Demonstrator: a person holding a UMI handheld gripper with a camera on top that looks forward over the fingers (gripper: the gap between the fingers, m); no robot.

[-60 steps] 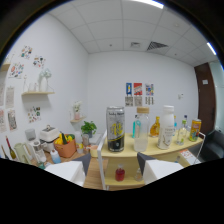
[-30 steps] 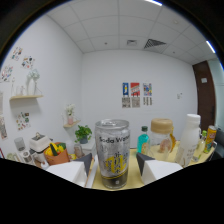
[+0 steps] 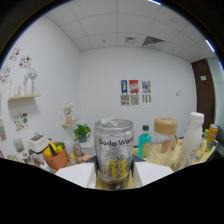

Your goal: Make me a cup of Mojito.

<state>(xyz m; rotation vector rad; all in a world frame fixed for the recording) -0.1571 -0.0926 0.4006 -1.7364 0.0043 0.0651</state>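
Evidently the soda water can point(image 3: 114, 152) stands between the fingers point(image 3: 75, 175), base hidden.

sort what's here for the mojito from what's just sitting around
For the mojito: soda can, standing between the claw fingers; beyond it, green bottle, lidded jar, white bottle.

Just lying about: potted plant, orange pot, wall posters, wall shelf.

Silver can point(image 3: 114, 155), standing between the claw's point(image 3: 115, 177) two fingers: label reads "Soda Wa", with the rest curving out of sight. Wall posters point(image 3: 134, 92): print too small to read. No other text is legible.
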